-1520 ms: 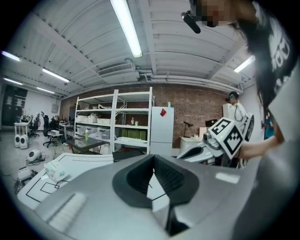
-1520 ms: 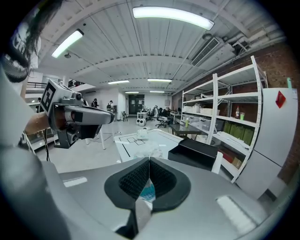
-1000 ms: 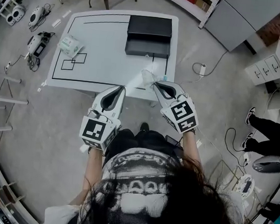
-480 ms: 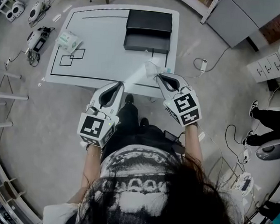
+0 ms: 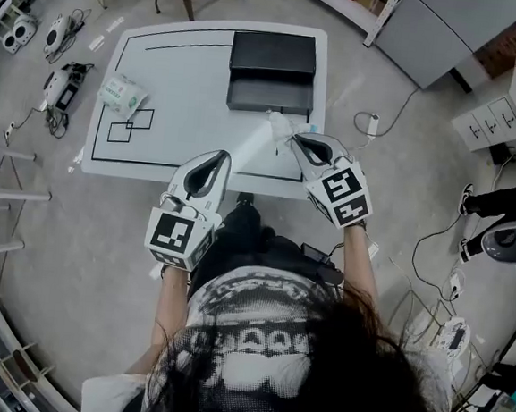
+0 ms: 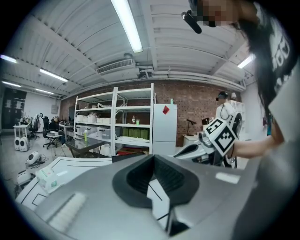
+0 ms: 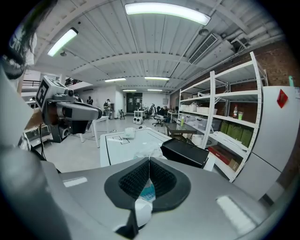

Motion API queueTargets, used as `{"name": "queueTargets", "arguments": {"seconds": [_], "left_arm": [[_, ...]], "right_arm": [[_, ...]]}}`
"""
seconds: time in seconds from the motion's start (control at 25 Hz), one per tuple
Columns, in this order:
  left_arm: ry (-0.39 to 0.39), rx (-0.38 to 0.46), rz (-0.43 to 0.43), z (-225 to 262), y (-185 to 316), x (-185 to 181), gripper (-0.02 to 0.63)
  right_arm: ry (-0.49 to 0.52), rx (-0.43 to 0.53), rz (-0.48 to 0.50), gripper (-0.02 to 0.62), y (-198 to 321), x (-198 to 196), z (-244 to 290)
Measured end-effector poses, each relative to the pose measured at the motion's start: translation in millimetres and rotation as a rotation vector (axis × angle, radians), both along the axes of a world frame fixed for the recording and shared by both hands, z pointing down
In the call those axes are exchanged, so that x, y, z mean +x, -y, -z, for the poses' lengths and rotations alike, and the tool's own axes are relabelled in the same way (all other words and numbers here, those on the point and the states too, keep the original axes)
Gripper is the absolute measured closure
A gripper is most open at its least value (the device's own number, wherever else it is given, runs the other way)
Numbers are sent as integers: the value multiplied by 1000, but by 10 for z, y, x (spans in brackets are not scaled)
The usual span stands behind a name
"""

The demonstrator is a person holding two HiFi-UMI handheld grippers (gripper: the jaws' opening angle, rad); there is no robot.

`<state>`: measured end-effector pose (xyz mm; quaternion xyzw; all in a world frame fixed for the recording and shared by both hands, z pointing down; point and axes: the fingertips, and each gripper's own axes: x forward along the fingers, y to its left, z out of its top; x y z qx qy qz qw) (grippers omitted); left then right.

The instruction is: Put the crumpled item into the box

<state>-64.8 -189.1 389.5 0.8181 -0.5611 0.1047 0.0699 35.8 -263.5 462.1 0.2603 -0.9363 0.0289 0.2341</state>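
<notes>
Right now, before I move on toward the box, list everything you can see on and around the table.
Table: one, white with black lines, centre of the head view.
Box: one, black, far right part of the table.
Crumpled item: one, clear with some teal, clamped in the right gripper above the table's near right part.
Packet: one, white and green, at the table's left edge.
Devices: several, white and black, on the floor left of the table.
Plug and cable: one, white plug, floor right of the table.
Cabinet: one, grey, far right.
Left gripper: grey, shut, empty, at the table's near edge.
Right gripper: grey, shut on the crumpled item.
</notes>
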Motion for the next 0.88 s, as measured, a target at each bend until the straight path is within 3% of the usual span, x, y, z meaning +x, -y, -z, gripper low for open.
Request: {"name": "queueTargets", "arguments": {"seconds": [0.48,0.88], "left_arm": [[-10,18,-17,53,665,-531,606],[-19,18,6,52,905,-963,606]], "right_arm": [[-128,-30,45,589,785,-612,-378],[-298,-24,123,589,1386,-1084,-809]]}}
